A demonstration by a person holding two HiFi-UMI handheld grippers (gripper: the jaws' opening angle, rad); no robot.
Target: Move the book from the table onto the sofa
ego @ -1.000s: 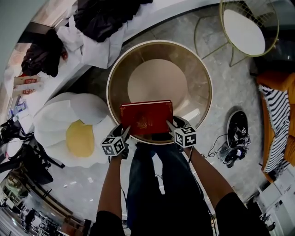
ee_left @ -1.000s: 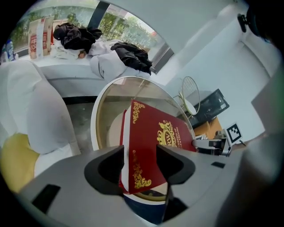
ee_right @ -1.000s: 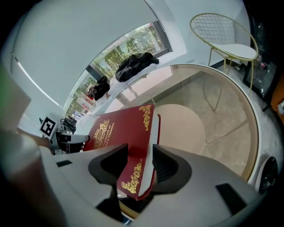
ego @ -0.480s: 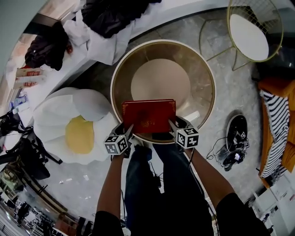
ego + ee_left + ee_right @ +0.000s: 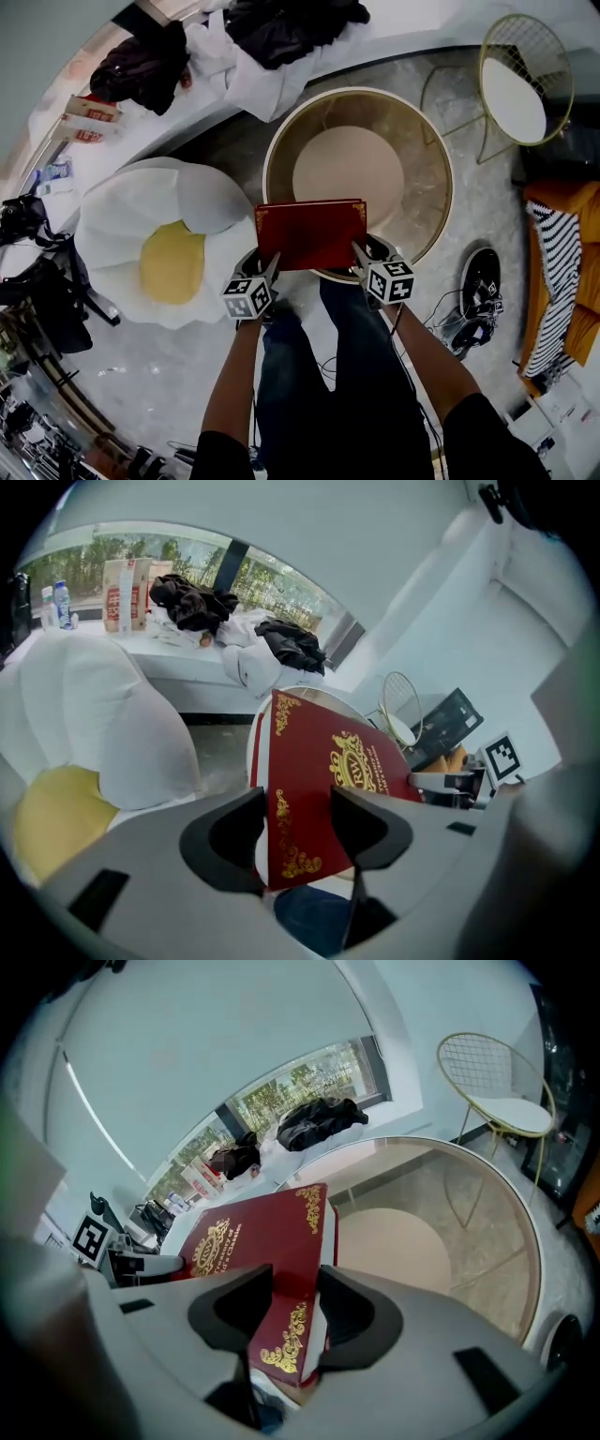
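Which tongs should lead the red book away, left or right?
Probably left. Left tongs and right tongs (its jaws just closed further) both clamp the red book, but the white bench lies leftward.

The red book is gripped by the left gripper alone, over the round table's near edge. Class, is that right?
Not alone. The head view shows the red book gripped by both: the left gripper at its near-left corner, the right gripper at its near-right corner, its fingers having just closed further on the cover. It is over the round table's near edge.
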